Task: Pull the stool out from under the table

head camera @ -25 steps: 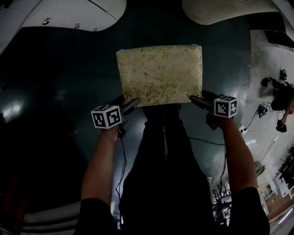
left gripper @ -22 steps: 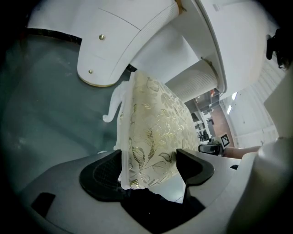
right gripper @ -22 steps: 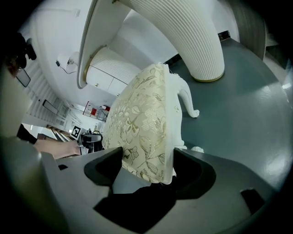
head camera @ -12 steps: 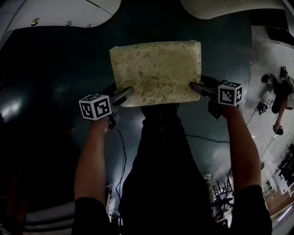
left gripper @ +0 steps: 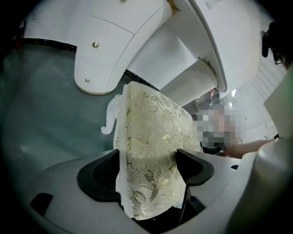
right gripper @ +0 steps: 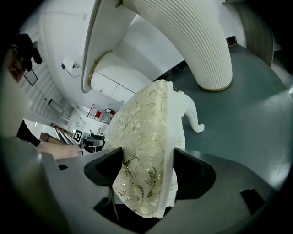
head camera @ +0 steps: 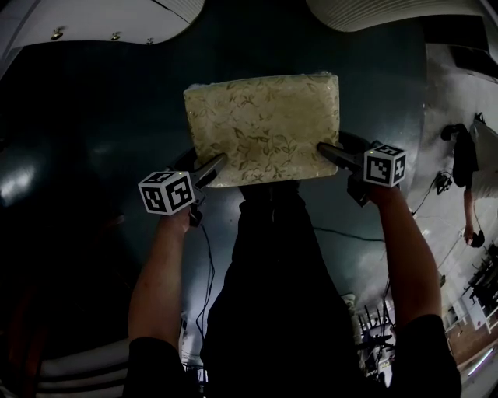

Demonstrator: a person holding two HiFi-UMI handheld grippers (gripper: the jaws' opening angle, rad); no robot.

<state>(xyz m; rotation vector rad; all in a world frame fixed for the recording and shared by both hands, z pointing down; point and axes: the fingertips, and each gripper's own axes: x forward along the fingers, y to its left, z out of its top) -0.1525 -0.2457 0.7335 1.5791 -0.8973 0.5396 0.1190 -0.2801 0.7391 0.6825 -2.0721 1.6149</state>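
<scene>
The stool (head camera: 264,128) has a cream seat cushion with a gold leaf pattern and stands on the dark teal floor in front of my legs. My left gripper (head camera: 212,166) is shut on the cushion's near left corner (left gripper: 151,183). My right gripper (head camera: 327,151) is shut on the near right corner (right gripper: 144,183). A curled white stool leg (left gripper: 111,119) shows beside the seat in the left gripper view, and another stool leg (right gripper: 192,116) in the right gripper view. The white table (head camera: 366,14) edge lies beyond the stool at the top of the head view.
A ribbed white table pedestal (right gripper: 192,41) stands on the floor behind the stool. White curved furniture (head camera: 85,19) fills the upper left. A black cable (head camera: 206,272) trails on the floor by my left leg. Another person (head camera: 482,171) stands at the far right among clutter.
The stool has shifted slightly toward me and down in the head view, both grippers still clamped on its near corners. The left marker cube has moved a little right and lower.
</scene>
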